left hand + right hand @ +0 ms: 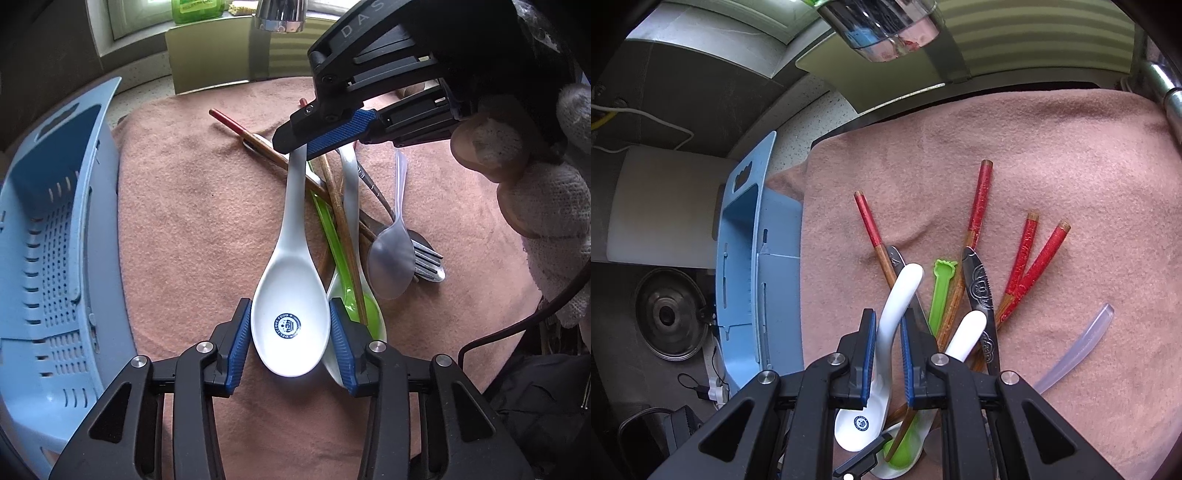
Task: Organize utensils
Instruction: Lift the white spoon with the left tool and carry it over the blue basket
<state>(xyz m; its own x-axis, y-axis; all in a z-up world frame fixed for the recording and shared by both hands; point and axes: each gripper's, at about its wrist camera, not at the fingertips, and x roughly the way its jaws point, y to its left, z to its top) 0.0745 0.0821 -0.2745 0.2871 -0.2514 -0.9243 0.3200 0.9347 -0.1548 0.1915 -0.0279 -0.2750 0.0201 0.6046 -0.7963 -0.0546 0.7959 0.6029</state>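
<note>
On the pink towel (207, 229) in my left wrist view: the white ceramic soup spoon with a blue logo in its bowl (290, 325) lies bowl toward me, between the blue pads of my left hand-held gripper (290, 345). Jaws are spread, one pad on each side of the bowl, with gaps, so it's released. My right hand-held gripper (308, 147) reaches in from the upper right, over the handle end of that same spoon; contact isn't clear from here. Just right of the spoon is the pile: a second white spoon (351, 192), a translucent green plastic spoon (332, 236), wooden chopsticks with red ends (236, 127), a clear plastic spoon (392, 258) and a metal fork (424, 254). The light blue perforated plastic drainer basket (55, 236) stands at the towel's left edge.

Right wrist view: the right hand-held gripper (888, 354) has the white spoon's handle (897, 302) between its pads, which look closed onto it, so grasping. Handle tip pokes out beyond the fingers; bowl sits below. The green spoon handle (942, 291), second white handle (966, 334), embossed metal handle (979, 291) and red chopstick ends (980, 199) fan out just right of it. Blue basket (746, 266) at left.
</note>
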